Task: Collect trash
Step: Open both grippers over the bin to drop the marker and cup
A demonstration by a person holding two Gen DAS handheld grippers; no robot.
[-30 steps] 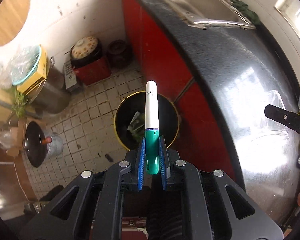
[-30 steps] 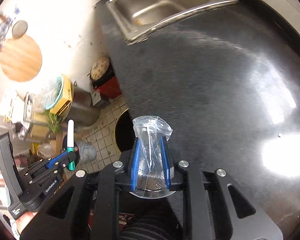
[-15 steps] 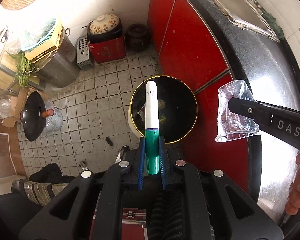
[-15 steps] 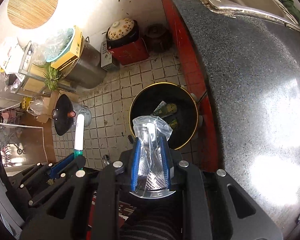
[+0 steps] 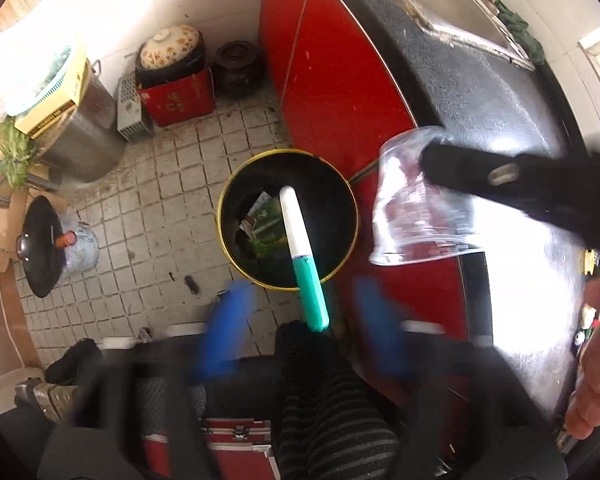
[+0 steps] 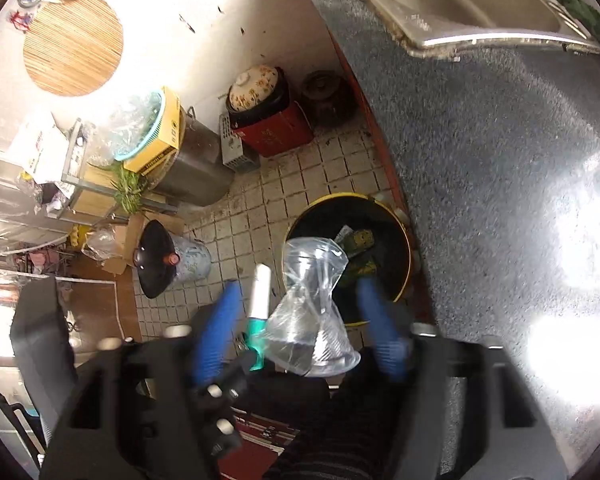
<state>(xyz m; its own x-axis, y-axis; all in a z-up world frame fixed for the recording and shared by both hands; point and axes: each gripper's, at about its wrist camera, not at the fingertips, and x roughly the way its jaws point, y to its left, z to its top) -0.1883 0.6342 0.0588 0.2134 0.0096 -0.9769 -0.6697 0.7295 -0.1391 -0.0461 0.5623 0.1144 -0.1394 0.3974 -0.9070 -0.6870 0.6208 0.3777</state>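
A black trash bin with a yellow rim (image 5: 220, 216) stands on the tiled floor against the red cabinet, with scraps inside. My left gripper (image 5: 302, 292) hangs above it, its blurred blue pads opening wide. The green-and-white marker (image 5: 300, 252) is loose between them, tilted, touching neither pad. My right gripper (image 6: 298, 288) is also opening over the bin (image 6: 340, 197). The crushed clear plastic cup (image 6: 312, 312) sits free between its spread pads. In the left wrist view the same cup (image 5: 412, 208) shows beside a black finger (image 5: 500, 180) of the right gripper.
The black granite counter (image 5: 480, 92) with a steel sink (image 6: 480, 12) runs along the right. A flowered pot on a red box (image 5: 172, 60), a steel stockpot (image 5: 84, 144) and a black wok lid (image 5: 40, 244) crowd the floor at left. A striped trouser leg (image 5: 320, 400) is below.
Both pairs of jaws have sprung apart from shut, letting go of the marker and the cup. The right gripper has swung from over the counter to above the bin.
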